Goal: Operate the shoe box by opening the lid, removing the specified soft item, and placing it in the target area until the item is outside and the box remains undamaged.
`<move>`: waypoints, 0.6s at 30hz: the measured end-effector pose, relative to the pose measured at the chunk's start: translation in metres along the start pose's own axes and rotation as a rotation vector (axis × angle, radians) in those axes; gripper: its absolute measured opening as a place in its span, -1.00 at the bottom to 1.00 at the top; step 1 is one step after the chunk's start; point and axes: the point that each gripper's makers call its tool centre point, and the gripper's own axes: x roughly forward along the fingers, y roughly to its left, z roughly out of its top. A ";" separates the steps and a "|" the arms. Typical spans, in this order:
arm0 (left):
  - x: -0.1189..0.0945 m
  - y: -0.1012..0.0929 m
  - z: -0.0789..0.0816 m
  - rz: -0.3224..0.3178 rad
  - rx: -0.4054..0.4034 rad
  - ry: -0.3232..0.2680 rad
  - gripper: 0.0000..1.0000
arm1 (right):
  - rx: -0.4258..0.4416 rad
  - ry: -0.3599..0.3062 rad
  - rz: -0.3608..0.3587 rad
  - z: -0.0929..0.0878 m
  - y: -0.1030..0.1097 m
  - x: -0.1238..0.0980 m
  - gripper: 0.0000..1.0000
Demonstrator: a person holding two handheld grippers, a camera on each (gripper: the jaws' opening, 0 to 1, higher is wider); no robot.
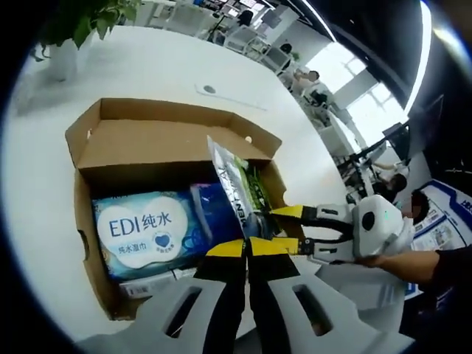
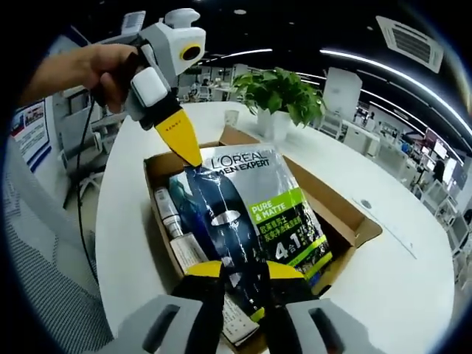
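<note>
White round worktop (image 2: 413,243), open shoe box (image 1: 147,140). Left gripper (image 1: 247,247) and right gripper (image 2: 240,273) clamped on pouch (image 2: 254,214); uneven pulling could tear it or snag cardboard.

- I see bright ceiling strip lights (image 2: 383,68) and daylight from windows (image 1: 361,96).
- The white bench (image 1: 147,66) glares; fisheye edges bend and blur.

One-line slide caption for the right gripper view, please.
Both grippers pinch a L'Oreal Men Expert pouch above the open cardboard box.
</note>
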 end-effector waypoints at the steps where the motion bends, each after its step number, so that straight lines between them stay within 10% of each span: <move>1: 0.000 0.002 -0.001 0.015 0.018 0.007 -1.00 | -0.003 -0.004 -0.004 0.001 0.000 -0.001 -0.82; 18: -0.018 -0.002 0.004 0.028 0.090 -0.030 -1.00 | -0.028 -0.057 -0.007 0.025 0.001 -0.017 -1.00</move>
